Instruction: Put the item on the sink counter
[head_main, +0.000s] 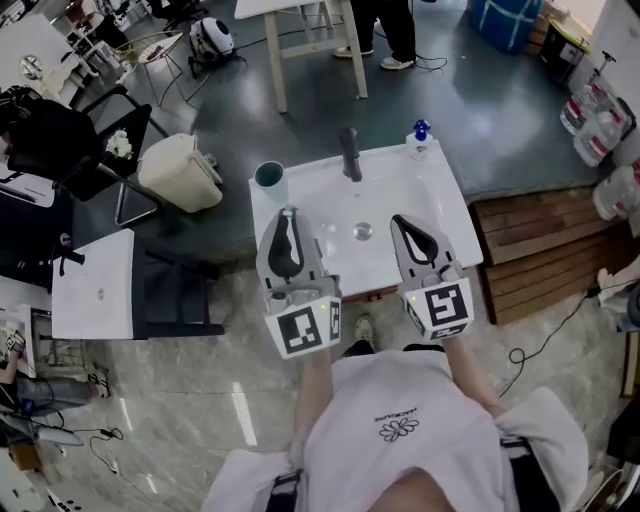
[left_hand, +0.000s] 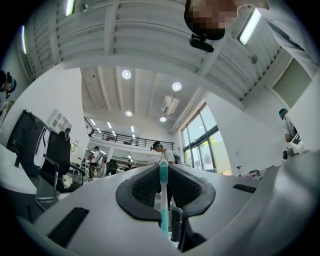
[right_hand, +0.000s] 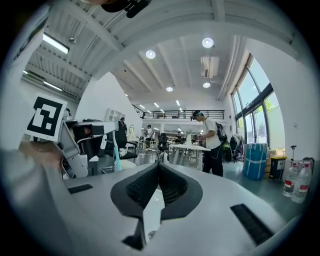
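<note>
We look down on the white sink (head_main: 300, 200), its counter rim framing the basin, with a faucet (head_main: 350, 152) at the back. Both grippers hang over the front half of the basin. The left gripper (head_main: 288, 216) is toward the left rim and the right gripper (head_main: 398, 220) toward the right. A teal cup (head_main: 270, 177) stands on the back left corner of the counter, and a blue-capped bottle (head_main: 420, 135) on the back right. The left jaws stand narrow, pads pressing on a teal and white toothbrush (left_hand: 163, 200). The right jaws meet at the tips with nothing between them. The toothbrush's long axis runs along the left jaws, its end poking up past the tips. Seen from the right gripper view it stands close to upright. The item is therefore in the air above the basin, not on the counter. The nearest bare counter lies just left of the left gripper, in front of the cup. We judge this a left-hand job: shift left, tip the brush flat, and set it lengthwise on that strip. We would watch for it rolling into the basin.
</note>
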